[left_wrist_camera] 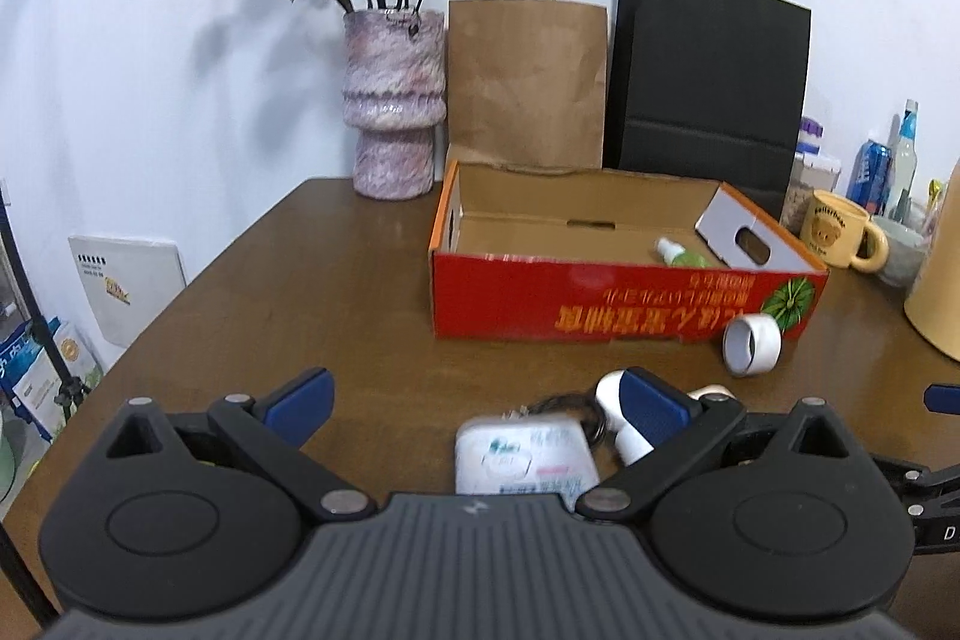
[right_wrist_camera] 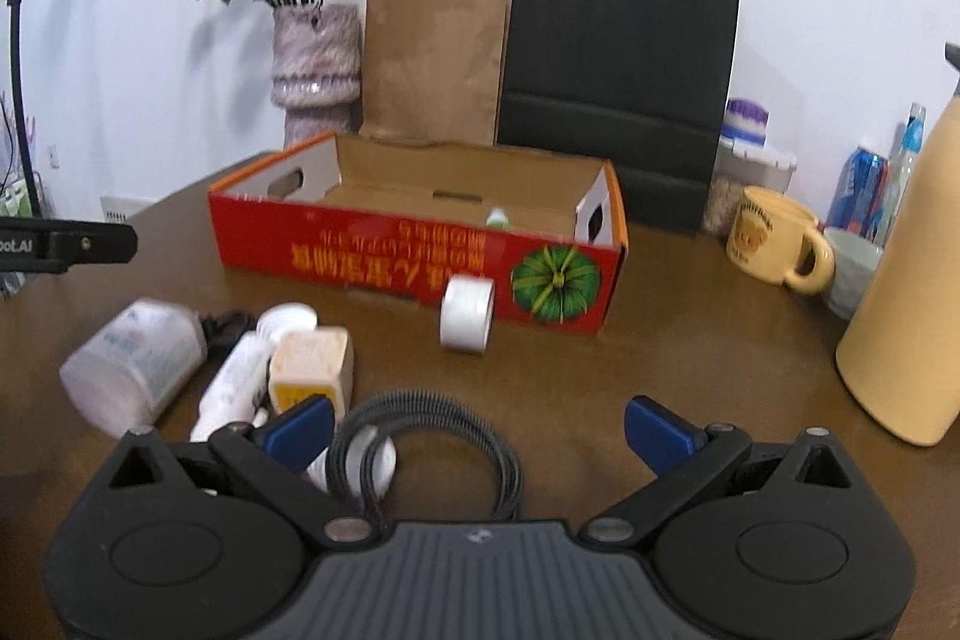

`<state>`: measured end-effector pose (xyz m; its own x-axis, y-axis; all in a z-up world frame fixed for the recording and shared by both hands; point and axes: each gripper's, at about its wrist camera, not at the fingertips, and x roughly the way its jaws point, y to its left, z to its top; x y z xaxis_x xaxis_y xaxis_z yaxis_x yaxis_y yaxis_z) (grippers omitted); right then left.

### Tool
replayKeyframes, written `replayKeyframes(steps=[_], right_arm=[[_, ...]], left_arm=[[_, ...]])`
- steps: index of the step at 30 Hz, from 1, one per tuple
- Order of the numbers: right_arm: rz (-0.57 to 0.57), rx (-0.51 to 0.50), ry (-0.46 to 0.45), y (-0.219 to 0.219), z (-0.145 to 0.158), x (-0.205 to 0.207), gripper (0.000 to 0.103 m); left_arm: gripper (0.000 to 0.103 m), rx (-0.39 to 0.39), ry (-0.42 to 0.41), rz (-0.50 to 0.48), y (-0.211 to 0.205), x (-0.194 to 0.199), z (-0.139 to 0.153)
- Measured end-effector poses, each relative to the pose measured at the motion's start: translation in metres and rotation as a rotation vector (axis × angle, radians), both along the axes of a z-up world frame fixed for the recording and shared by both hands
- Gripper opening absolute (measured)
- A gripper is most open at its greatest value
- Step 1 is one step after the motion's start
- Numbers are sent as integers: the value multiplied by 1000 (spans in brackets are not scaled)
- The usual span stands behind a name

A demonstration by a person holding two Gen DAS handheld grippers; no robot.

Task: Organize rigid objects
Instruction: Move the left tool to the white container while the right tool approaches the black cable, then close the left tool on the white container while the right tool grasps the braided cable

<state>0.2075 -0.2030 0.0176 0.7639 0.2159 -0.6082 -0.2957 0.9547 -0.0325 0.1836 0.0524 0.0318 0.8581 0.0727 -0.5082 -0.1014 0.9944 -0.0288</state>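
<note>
Progress is early, judging by the layout. The open red cardboard box [right_wrist_camera: 420,250] holds one small green bottle [left_wrist_camera: 681,253]. On the brown tabletop [right_wrist_camera: 690,352] remain one white tape roll [right_wrist_camera: 467,313], one translucent plastic jar [right_wrist_camera: 135,361], one white tube [right_wrist_camera: 234,388], one beige-capped container [right_wrist_camera: 311,361] and one coiled black cable [right_wrist_camera: 432,448]. Left gripper [left_wrist_camera: 477,400] and right gripper [right_wrist_camera: 480,427]: fingers apart, empty.

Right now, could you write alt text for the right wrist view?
The open right gripper hovers over a coiled black cable on a brown table. Beyond lie white bottles, a tape roll and an open red cardboard box.
</note>
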Motion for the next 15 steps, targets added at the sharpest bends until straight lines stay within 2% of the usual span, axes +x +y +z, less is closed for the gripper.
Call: replayKeyframes(steps=[8, 15], right_arm=[[21, 23, 61, 0, -23, -3, 103], [43, 80, 105, -3, -34, 16, 103]], left_arm=[[103, 2, 27, -9, 6, -13, -18], [103, -34, 39, -18, 11, -11, -26]])
